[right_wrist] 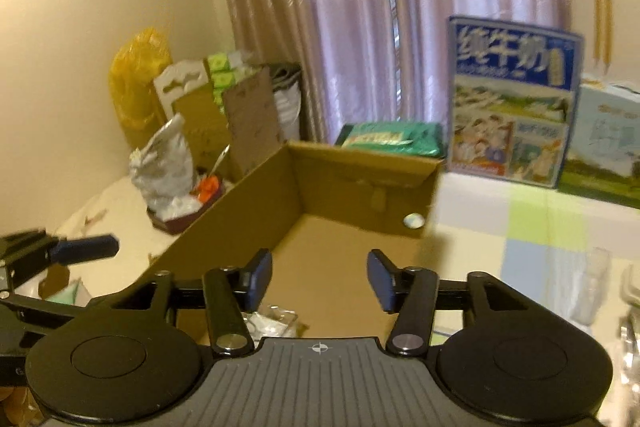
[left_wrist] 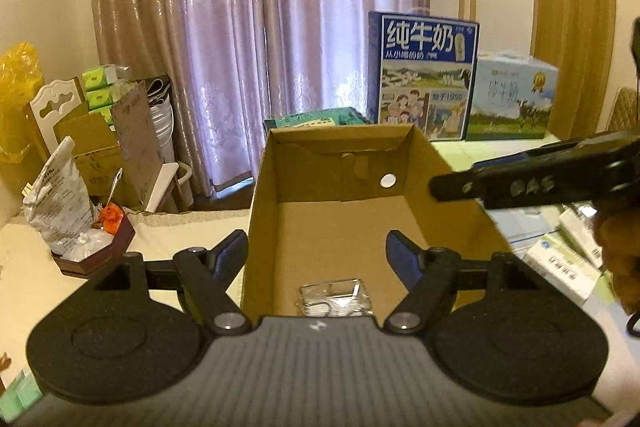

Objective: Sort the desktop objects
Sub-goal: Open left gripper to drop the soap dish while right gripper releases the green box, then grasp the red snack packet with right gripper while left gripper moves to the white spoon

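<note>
My left claw [left_wrist: 317,259] and right claw [right_wrist: 319,281] both gape empty over the cardboard box [left_wrist: 456,195], where a clear plastic item [left_wrist: 335,298] lies. Only my right view shows a clear glass [right_wrist: 591,291] outside it.

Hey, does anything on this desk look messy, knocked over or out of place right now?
One thing stands out: a crumpled white bag slumps over a small dark red tray, left of the cardboard box. The box itself sits upright, holding only a clear plastic item near its front. Nothing looks spilled.
</note>
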`<action>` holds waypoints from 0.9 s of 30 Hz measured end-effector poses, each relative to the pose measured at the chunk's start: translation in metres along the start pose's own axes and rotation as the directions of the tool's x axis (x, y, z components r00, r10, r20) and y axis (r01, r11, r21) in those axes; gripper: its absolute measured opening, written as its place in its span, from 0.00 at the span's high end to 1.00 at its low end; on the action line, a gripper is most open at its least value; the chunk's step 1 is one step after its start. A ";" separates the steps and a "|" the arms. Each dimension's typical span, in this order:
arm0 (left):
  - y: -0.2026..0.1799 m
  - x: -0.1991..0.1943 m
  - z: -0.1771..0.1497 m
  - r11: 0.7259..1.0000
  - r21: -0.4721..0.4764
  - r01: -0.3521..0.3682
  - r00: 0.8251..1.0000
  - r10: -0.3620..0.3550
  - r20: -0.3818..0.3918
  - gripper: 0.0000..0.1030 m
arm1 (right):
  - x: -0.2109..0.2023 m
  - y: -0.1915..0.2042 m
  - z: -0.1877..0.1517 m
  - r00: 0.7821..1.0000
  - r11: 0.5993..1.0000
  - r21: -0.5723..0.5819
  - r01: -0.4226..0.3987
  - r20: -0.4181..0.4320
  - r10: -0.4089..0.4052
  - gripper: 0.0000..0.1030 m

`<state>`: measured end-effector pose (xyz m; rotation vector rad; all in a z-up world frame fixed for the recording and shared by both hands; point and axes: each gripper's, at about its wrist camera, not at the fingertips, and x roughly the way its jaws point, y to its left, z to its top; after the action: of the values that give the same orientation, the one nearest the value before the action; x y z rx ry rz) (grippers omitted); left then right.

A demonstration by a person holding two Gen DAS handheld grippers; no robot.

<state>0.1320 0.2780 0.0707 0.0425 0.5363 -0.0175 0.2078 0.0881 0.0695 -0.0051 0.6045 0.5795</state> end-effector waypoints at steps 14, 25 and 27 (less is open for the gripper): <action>-0.059 -0.067 -0.011 0.997 -0.023 0.073 0.996 -0.072 0.043 0.22 | -0.152 -0.088 -0.108 0.969 0.958 0.148 0.245 -0.009 -0.247 0.11; -0.149 -0.084 -0.041 0.975 -0.005 0.221 0.975 -0.221 -0.013 0.13 | -0.223 -0.144 -0.185 0.919 0.891 0.225 0.395 -0.116 -0.378 0.02; -0.164 -0.082 -0.049 0.973 0.004 0.231 0.972 -0.231 -0.036 0.10 | -0.229 -0.148 -0.189 0.914 0.884 0.235 0.405 -0.118 -0.387 0.02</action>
<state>0.0322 0.1167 0.0649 -0.0116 0.5747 -0.2468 0.0298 -0.1858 0.0124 0.0929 0.7186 0.0994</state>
